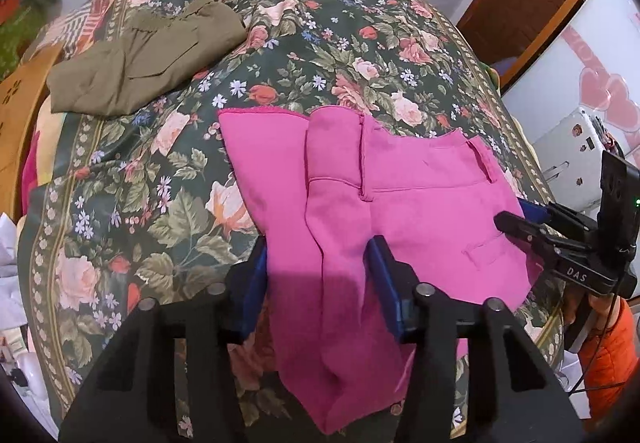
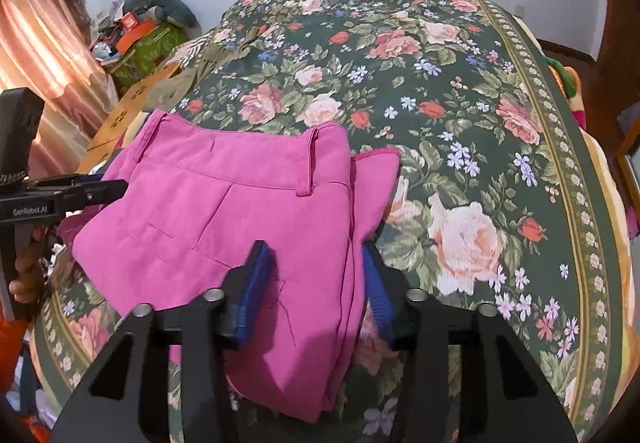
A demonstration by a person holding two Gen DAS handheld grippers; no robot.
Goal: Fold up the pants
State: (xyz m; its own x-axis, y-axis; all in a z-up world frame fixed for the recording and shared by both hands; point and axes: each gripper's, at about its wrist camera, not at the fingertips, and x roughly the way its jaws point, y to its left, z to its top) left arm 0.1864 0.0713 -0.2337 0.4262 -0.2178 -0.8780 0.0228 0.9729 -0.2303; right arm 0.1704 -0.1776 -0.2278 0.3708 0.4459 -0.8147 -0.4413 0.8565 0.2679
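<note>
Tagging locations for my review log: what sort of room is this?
Most likely a home bedroom: a bed under a floral bedspread, curtains on one side, and a cluttered corner with a stuffed toy.

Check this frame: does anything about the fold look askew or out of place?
Yes. The pink pants are folded unevenly: a layer juts out past the waistband on one side, and the near end hangs off the floral bedspread.

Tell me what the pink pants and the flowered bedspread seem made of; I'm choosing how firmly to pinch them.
Pink pants: probably a smooth matte woven cloth, cotton or a blend; it holds crisp seams, belt loops and soft folds without shine. Flowered bedspread: looks like printed woven cotton or polyester, matte with faint ribbing in the right wrist view; the fibre itself cannot be told.
</note>
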